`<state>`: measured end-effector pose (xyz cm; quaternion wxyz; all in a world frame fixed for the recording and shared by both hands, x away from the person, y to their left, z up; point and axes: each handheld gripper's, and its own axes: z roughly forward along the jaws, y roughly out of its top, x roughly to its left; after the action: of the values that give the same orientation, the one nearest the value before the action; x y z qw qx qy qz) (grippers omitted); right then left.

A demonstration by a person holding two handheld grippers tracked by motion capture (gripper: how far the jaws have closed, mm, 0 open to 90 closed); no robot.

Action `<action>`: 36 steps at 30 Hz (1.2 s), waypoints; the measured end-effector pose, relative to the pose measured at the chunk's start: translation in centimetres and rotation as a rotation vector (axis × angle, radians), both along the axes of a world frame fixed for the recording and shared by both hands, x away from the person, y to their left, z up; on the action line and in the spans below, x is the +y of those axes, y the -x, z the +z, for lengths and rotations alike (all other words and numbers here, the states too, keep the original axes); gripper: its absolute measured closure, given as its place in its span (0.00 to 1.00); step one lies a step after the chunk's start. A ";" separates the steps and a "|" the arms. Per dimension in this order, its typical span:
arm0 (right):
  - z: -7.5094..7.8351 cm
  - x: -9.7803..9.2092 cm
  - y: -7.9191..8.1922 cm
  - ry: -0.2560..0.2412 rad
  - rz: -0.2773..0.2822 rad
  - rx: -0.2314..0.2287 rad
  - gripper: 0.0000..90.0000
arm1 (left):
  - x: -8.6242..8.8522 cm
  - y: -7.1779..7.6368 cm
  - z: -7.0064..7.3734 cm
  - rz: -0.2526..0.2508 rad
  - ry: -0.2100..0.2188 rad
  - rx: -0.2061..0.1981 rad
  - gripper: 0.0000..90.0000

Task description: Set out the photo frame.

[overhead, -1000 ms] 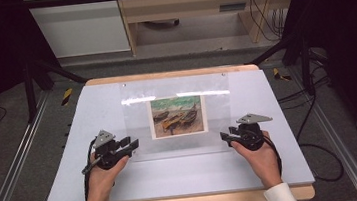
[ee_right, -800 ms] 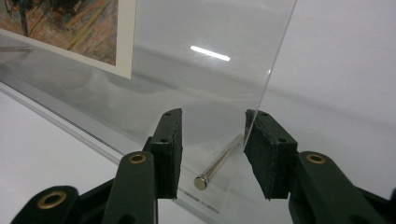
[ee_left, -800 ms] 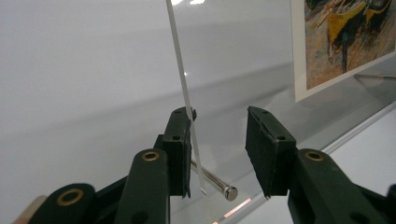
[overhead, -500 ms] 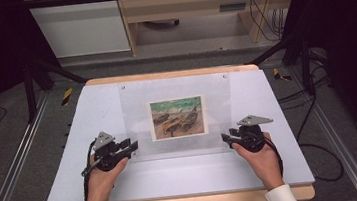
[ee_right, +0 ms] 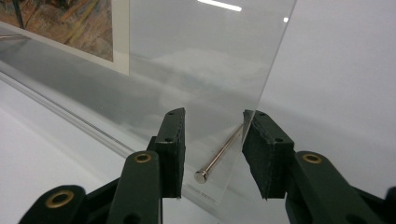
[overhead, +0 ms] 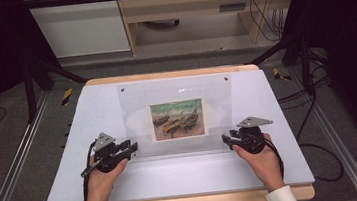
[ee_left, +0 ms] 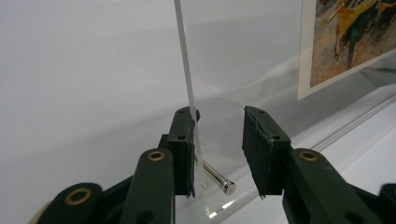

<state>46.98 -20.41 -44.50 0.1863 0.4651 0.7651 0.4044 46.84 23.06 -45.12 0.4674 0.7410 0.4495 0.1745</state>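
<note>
A clear acrylic panel [overhead: 175,88] lies on the white table [overhead: 174,176], with a boat painting print [overhead: 177,119] at its middle. My left gripper [overhead: 133,146] sits at the panel's near left corner, my right gripper [overhead: 224,138] at its near right corner. In the left gripper view my gripper [ee_left: 218,140] is open around the sheet's edge [ee_left: 184,60], which rests against the left jaw, above a metal pin [ee_left: 217,176]. In the right gripper view my gripper [ee_right: 214,135] is open around the panel [ee_right: 201,60], and another pin [ee_right: 219,156] lies between the jaws.
Small fittings show at the panel's far corners [overhead: 122,90]. Yellow-black clamps [overhead: 67,96] sit off the table's far corners. Metal rails [overhead: 17,162] run along both sides, cables [overhead: 316,136] lie on the floor at right, and a wooden cabinet [overhead: 191,3] stands behind.
The bright glare stripe across the panel's upper part has vanished, so the sheet's tilt has shifted slightly. Both hands and grippers stay at the near corners.
</note>
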 end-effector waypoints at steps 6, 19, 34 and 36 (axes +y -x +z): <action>0.0 0.0 0.2 0.005 0.001 0.005 0.67 | -0.1 0.2 0.0 0.000 -0.007 0.001 0.71; -0.2 0.0 0.6 0.021 0.011 0.015 0.68 | 0.0 0.6 -0.2 -0.011 -0.019 0.012 0.71; -0.4 -0.1 0.9 0.032 0.021 0.026 0.69 | 0.0 1.0 -0.3 -0.022 -0.037 0.019 0.71; -0.4 -0.1 0.9 0.032 0.022 0.026 0.69 | 0.0 1.0 -0.3 -0.022 -0.038 0.019 0.71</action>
<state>46.04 -20.50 -44.86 0.1791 0.4589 0.7789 0.3881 45.82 23.02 -45.44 0.4509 0.7562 0.4424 0.1707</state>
